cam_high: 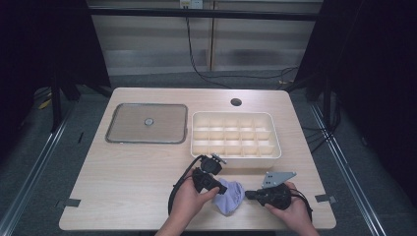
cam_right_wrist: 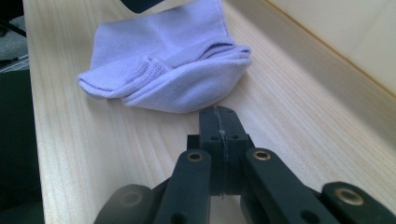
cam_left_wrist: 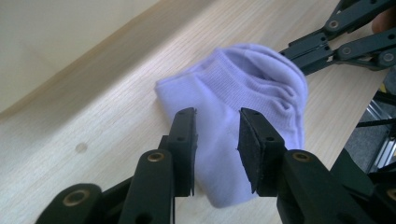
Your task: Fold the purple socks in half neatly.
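Inspecting the high view, we find the lilac sock [cam_high: 230, 195] lower centre on the tabletop [cam_high: 128, 177], between both tools. Left hand-held gripper [cam_left_wrist: 217, 128] hangs partly open over it, gripping nothing; right hand-held gripper [cam_right_wrist: 220, 120] sits closed, empty, just beside it.

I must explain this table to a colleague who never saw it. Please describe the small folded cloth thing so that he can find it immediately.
Start at the wooden table and go to its near edge, in front of the white compartment box. There a folded sock lies flat between the person's two hands. It is the one soft, pale lilac thing there; everything near it is black and hard.
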Demonstrator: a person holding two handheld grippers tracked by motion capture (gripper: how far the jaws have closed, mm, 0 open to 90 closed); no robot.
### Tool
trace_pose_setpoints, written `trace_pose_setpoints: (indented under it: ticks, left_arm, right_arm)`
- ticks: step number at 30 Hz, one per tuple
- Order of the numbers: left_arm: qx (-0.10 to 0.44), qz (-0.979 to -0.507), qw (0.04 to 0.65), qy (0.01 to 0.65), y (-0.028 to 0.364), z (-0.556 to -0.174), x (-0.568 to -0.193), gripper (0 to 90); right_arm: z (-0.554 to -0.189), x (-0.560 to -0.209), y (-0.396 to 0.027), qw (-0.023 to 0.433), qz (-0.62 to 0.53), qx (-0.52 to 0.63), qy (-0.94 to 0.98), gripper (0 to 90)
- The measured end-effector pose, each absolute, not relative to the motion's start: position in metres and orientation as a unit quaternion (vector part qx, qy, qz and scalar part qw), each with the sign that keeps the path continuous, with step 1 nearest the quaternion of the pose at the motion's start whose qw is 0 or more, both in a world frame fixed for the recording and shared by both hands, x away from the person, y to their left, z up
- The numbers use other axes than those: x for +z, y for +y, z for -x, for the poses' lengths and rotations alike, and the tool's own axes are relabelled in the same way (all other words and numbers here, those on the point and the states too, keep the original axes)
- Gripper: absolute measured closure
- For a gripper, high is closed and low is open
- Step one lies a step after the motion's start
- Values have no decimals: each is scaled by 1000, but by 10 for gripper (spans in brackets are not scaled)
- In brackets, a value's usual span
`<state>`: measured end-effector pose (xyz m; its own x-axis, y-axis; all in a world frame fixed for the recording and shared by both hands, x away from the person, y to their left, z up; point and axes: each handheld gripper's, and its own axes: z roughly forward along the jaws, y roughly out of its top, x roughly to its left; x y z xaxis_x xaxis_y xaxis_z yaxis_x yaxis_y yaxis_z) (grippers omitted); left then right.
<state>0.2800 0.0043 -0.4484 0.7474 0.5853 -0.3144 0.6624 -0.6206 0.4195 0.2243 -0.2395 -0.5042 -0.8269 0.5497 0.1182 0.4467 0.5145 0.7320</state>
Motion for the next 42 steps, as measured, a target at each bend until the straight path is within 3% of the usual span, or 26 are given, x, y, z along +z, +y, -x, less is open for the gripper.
trace_pose_setpoints:
  ticks: [31,42]
  left_arm:
    - [-99,-879,265,383,19,-283,-470,647]
    - [-108,-875,266,390,14,-284,-470,709]
  right_arm:
    - [-224,-504,-239,67,-285,401,868,900]
    - [-223,-504,-238,65,-285,401,868,900]
